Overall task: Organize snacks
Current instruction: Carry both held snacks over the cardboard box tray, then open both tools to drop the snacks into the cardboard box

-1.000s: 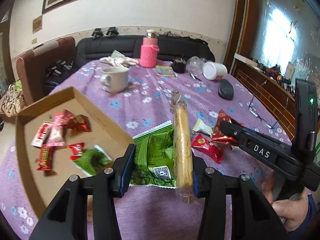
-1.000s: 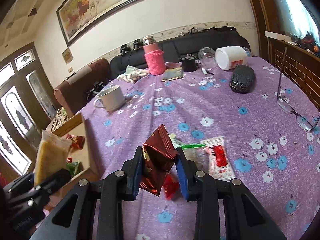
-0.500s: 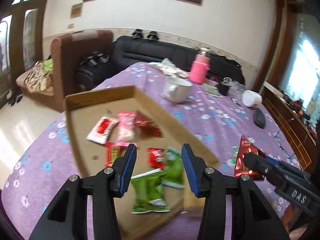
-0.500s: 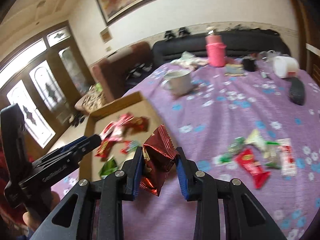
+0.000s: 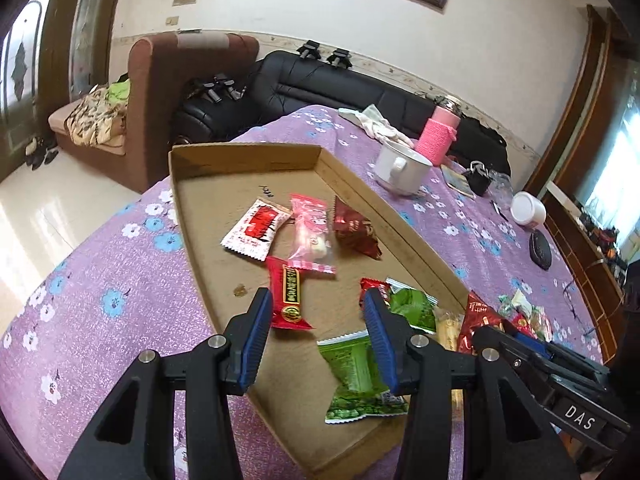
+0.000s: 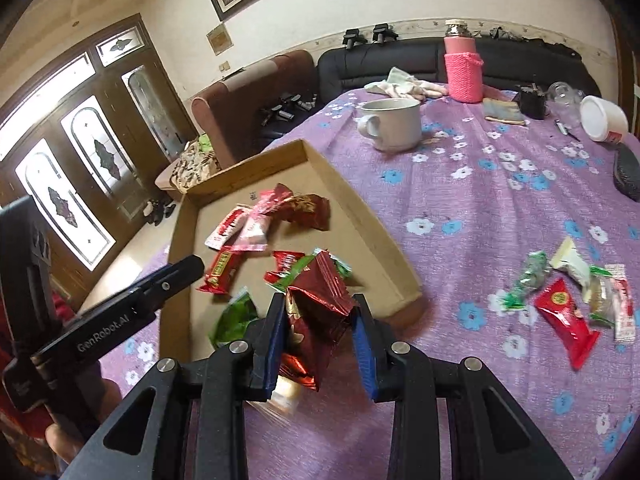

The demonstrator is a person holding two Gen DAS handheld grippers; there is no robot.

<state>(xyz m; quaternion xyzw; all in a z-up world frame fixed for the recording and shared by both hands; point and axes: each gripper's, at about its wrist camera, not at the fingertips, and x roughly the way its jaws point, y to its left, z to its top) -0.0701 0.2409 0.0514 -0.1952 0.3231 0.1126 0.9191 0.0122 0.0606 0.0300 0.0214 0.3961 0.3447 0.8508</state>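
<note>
A shallow cardboard box (image 5: 192, 184) lies on the purple flowered tablecloth and holds several snack packets, among them a white-and-red one (image 5: 256, 228), a pink one (image 5: 310, 228) and a red stick (image 5: 290, 296). My left gripper (image 5: 316, 300) hovers over the box's near end, open, with nothing between its pads. A large green packet (image 5: 360, 372) lies in the box below it. A long beige biscuit pack (image 5: 448, 326) rests by the box's near corner. My right gripper (image 6: 319, 304) is shut on a dark red foil packet (image 6: 316, 312) above that corner. The left gripper (image 6: 188, 270) also shows in the right wrist view.
A pile of loose snacks (image 6: 564, 308) lies on the cloth to the right of the box (image 6: 360, 216). Farther back stand a white mug (image 6: 394, 124), a pink bottle (image 6: 464, 68), a white jar (image 6: 604, 118) and a black case (image 6: 626, 172). Sofas line the far side.
Both grippers swung left from the loose snack pile to the box. The green packet and long biscuit pack left the left gripper. The right gripper keeps its red packet.
</note>
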